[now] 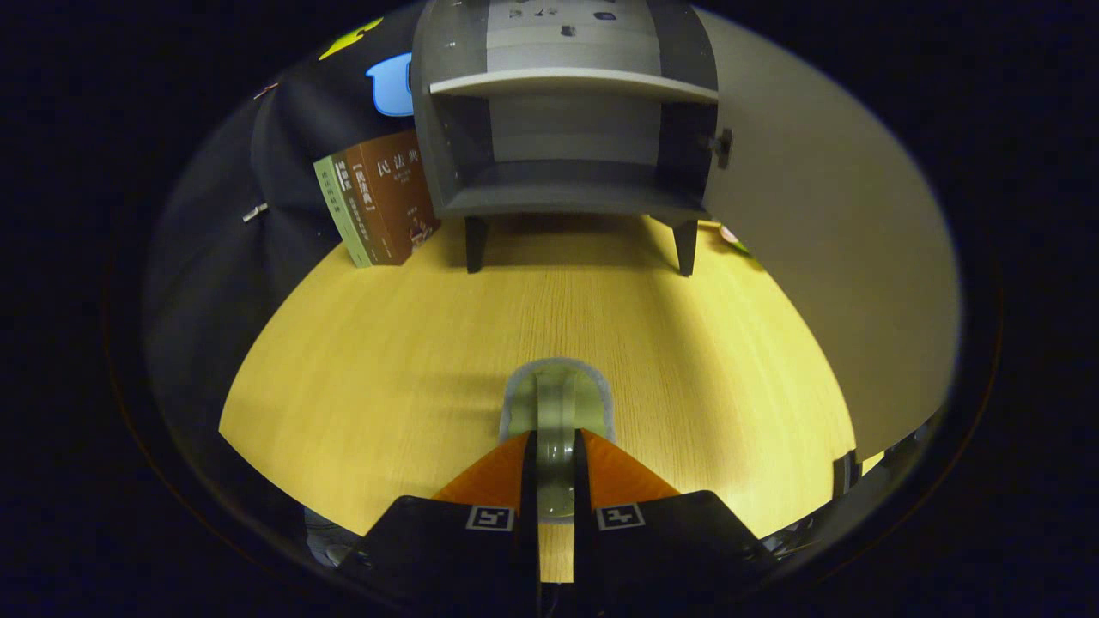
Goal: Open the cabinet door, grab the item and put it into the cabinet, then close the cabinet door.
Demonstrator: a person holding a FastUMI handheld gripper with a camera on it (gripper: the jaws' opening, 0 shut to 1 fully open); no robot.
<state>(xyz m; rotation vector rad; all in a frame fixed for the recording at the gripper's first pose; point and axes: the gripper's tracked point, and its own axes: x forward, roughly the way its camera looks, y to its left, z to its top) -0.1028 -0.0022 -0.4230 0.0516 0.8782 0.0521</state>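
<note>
Yellow wooden table [386, 360] carries an open grey cabinet [567, 129], Chinese-titled books [382, 202]; fingers [498, 476] pinch a translucent cup [556, 412].

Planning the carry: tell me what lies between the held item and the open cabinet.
Bare wooden tabletop, in the gripper view. The tool is shut on the grey-green item; the open cabinet stands beyond. The books lean off to its side.
</note>
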